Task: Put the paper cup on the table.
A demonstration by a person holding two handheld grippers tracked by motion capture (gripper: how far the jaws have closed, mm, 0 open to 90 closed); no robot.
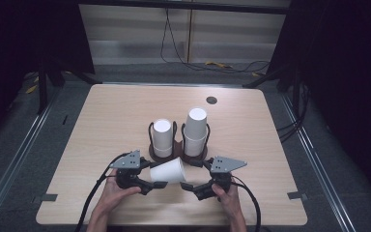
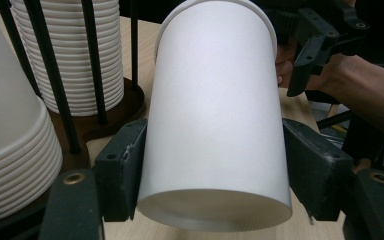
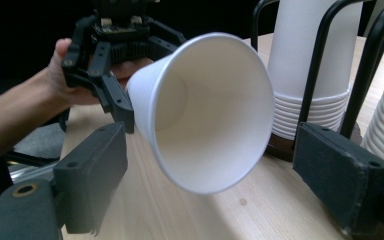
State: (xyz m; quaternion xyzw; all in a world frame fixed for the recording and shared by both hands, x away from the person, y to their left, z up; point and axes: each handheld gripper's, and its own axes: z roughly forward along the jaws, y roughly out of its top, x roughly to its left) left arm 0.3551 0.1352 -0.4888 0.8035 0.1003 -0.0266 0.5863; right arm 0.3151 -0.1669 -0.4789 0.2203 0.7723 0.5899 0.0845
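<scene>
Now: left tool [image 1: 155,182] pinching white paper cup [image 1: 168,171] near its base, sideways above bench [image 1: 111,116].
Right tool [image 1: 191,180] spread wide, pads either side of cup mouth, not touching. Just behind: two cup stacks [image 1: 163,136] in dark wire holders [image 1: 150,131], right stack [image 1: 195,129] taller.

soft overhead light, dark surroundings
</scene>
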